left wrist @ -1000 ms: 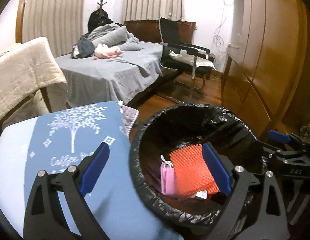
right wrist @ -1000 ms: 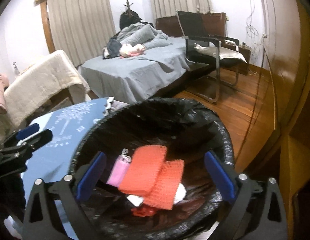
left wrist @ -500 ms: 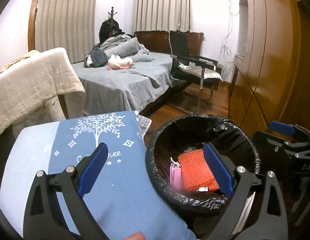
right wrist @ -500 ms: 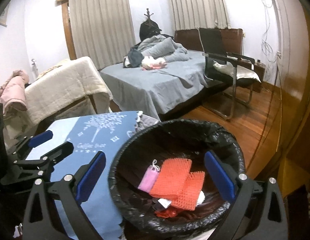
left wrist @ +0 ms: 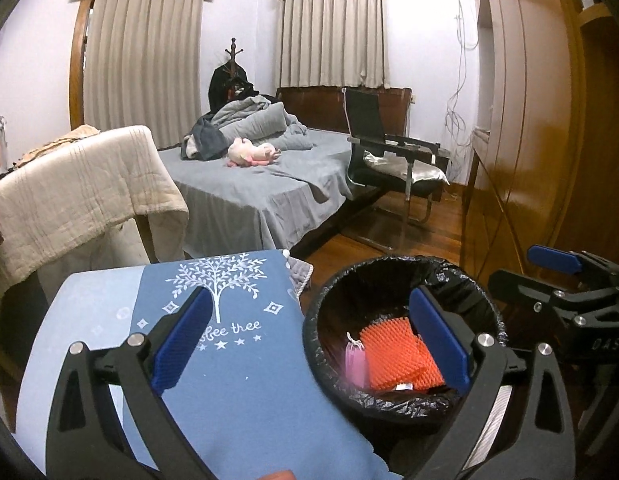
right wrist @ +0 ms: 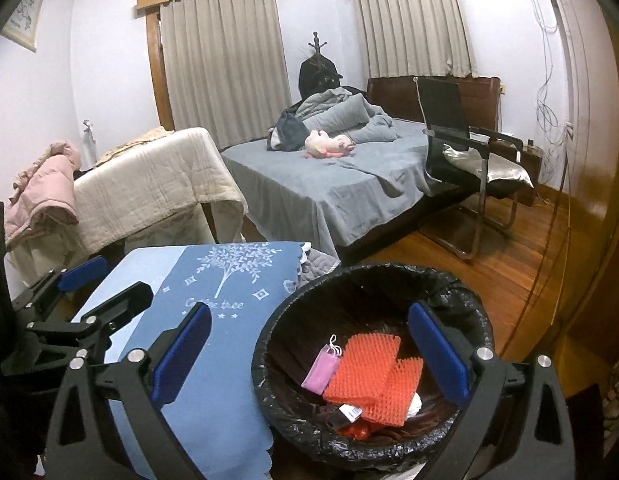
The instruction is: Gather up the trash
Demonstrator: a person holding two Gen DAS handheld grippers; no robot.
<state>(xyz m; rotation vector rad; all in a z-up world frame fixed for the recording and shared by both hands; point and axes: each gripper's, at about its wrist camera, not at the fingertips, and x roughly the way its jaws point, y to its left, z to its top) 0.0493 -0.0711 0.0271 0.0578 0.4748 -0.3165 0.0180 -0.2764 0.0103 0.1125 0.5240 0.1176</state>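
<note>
Right wrist view: the bin (right wrist: 373, 364), lined with a black bag, is seen just beside the counter (right wrist: 229, 392) under its blue tree-print cloth, and the trash is already inside it: orange mesh pieces (right wrist: 369, 376), a pink pouch (right wrist: 320, 370), a small white scrap and a tagged dark item. The right tongs (right wrist: 309, 356) are spread wide and nothing is held between them; the left tongs (left wrist: 309, 340) are likewise released and empty, raised above the counter edge and the bin.

The deposit is judged done, so the step in hand is judged to be a search for further trash. Both tongs would best be kept spread and lifted clear of the liner rim, so that the loose plastic is not snagged, while the room is scanned.

No further trash can be made out on the cloth. The bin's bottom under the mesh is hidden, the near edge of the counter is cut off by the tongs' frames, and the floor beyond the bin is partly blocked from sight.
</note>
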